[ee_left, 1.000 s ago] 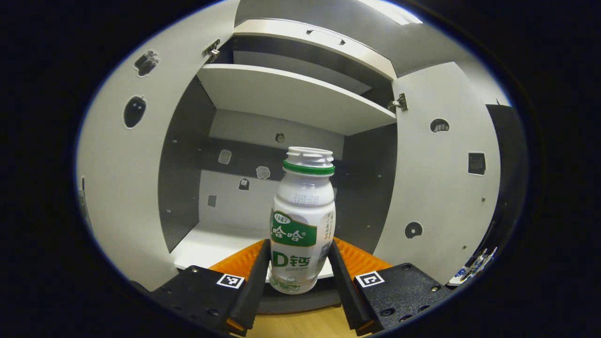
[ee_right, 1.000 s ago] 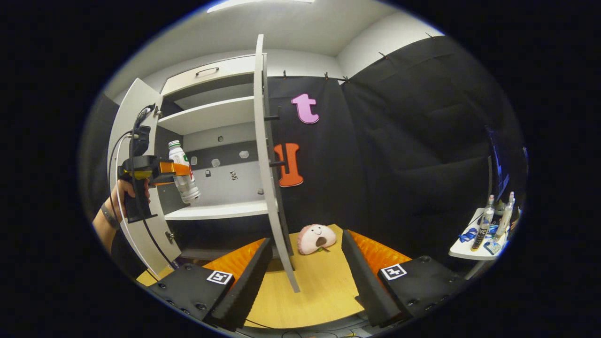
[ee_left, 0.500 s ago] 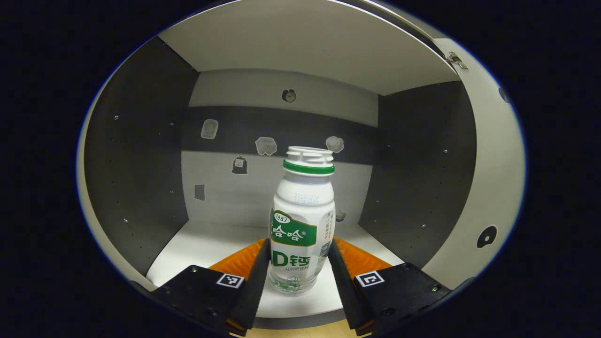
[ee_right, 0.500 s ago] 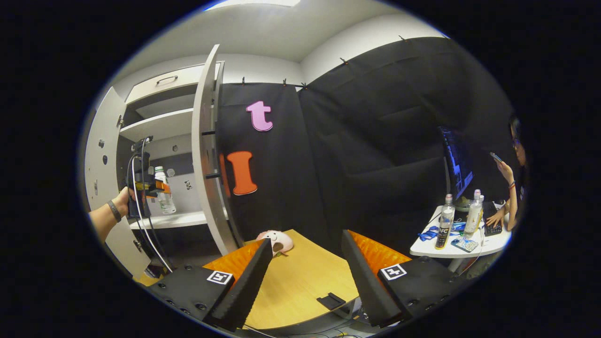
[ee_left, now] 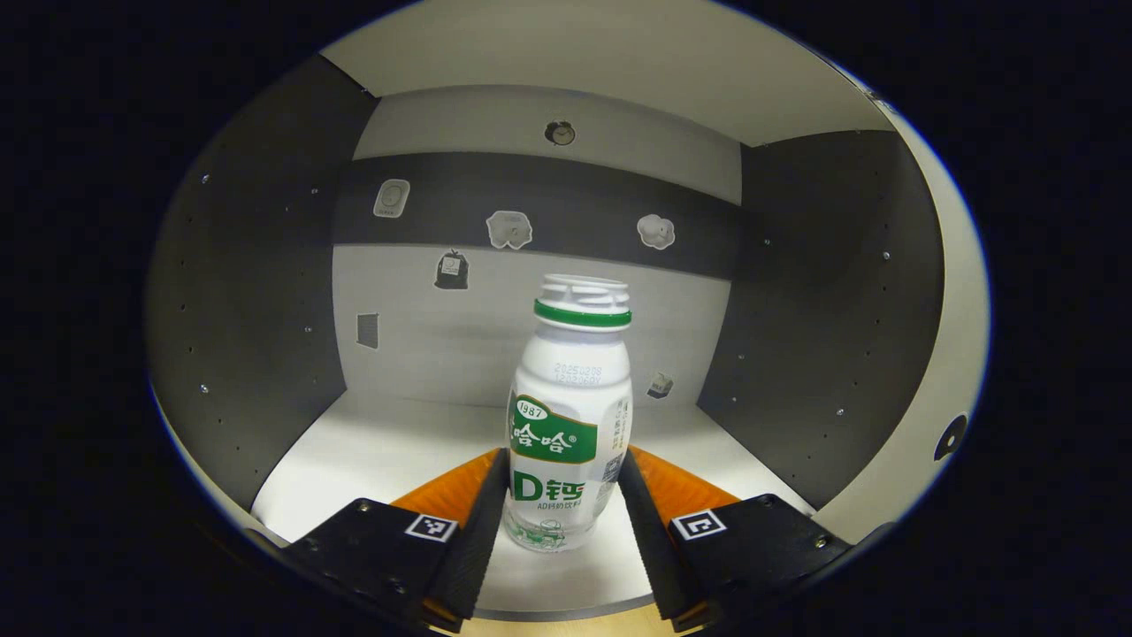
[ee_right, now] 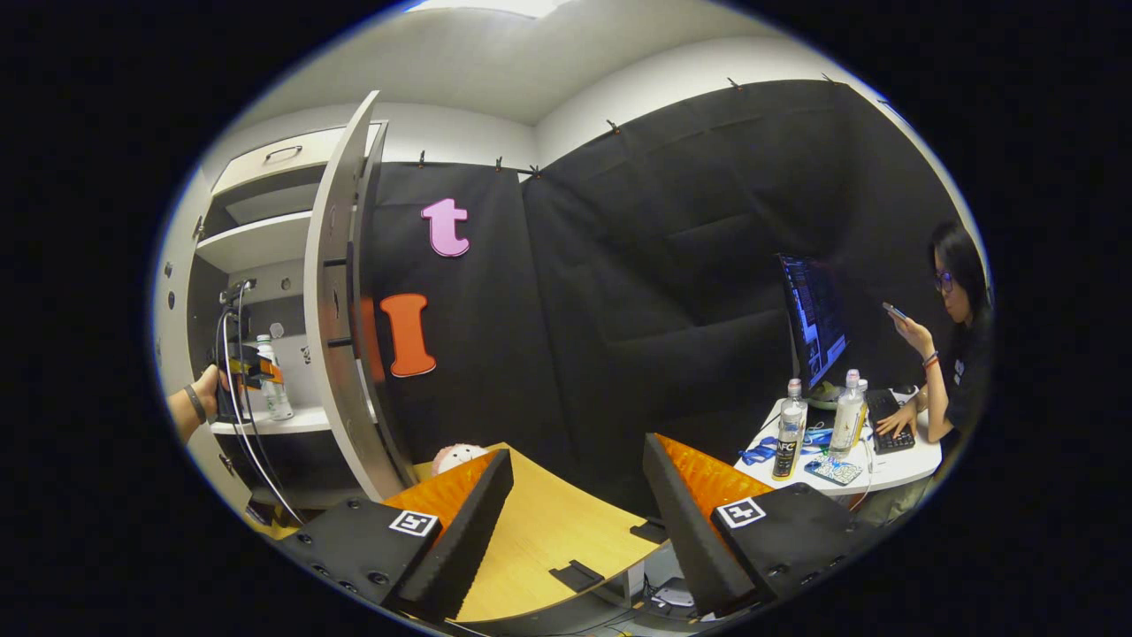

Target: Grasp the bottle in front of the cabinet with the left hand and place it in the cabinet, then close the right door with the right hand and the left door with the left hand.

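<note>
A white bottle (ee_left: 570, 416) with a green label and green neck ring, cap off, stands upright between my left gripper's (ee_left: 562, 522) fingers, which are shut on its lower half. It sits inside the cabinet's lower compartment, over the white shelf floor (ee_left: 371, 451); whether its base touches the floor I cannot tell. In the right gripper view the cabinet is far left, with the bottle (ee_right: 276, 394) and the left gripper (ee_right: 246, 370) inside it, held by a hand (ee_right: 199, 398). The right door (ee_right: 340, 292) stands open, edge-on. My right gripper (ee_right: 577, 447) is open and empty above the wooden table (ee_right: 531, 540).
Small stickers dot the cabinet's back wall (ee_left: 531, 310). A pink plush toy (ee_right: 455, 457) lies on the table by the right door. At far right a person (ee_right: 959, 354) sits at a white side table (ee_right: 884, 464) with a monitor (ee_right: 814, 318) and two bottles (ee_right: 790, 425).
My left gripper has carried the bottle forward, deeper into the lower compartment. The right gripper has swung to the right, so the cabinet has slid to the left of its view.
</note>
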Motion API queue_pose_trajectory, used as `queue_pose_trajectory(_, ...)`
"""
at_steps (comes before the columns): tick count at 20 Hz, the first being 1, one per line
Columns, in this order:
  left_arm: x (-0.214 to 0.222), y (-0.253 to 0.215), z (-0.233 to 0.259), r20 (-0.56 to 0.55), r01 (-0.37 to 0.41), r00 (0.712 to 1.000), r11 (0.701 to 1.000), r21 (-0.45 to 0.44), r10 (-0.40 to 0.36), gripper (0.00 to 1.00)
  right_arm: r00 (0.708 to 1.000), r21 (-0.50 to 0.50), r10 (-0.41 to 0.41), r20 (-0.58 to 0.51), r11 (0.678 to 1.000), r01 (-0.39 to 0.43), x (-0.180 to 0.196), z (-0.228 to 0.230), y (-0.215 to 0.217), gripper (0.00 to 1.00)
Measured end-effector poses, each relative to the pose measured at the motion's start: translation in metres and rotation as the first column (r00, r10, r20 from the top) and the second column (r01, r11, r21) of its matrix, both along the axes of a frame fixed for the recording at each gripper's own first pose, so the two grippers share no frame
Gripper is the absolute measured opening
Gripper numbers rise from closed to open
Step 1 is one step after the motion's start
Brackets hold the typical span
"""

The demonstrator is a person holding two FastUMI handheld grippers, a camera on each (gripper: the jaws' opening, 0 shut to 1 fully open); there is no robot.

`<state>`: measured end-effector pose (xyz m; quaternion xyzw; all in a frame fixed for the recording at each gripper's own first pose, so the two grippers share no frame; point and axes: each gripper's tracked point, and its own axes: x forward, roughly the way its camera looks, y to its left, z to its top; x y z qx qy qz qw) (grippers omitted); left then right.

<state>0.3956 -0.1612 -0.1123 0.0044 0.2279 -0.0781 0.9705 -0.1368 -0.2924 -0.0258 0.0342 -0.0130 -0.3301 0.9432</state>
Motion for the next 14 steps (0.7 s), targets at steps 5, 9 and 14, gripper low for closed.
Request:
queue_pose_trajectory(5,-0.001,0.004,0.0,0.015,-0.007,1.0,1.0,0.014,0.007,0.81,1.0,-0.011,0.005,-0.009,1.0,-0.006,0.001,0.0,0.003,0.89)
queue_pose_trajectory(9,-0.005,0.008,0.014,0.071,-0.025,0.997,1.0,-0.009,0.026,0.96,1.0,-0.014,0.009,-0.022,1.0,-0.009,0.0,-0.002,0.004,0.98)
queue_pose_trajectory(14,-0.026,0.008,0.069,0.207,0.0,0.978,1.0,-0.016,0.003,0.96,0.999,-0.009,0.037,-0.016,0.999,-0.037,0.003,-0.001,0.012,0.98)
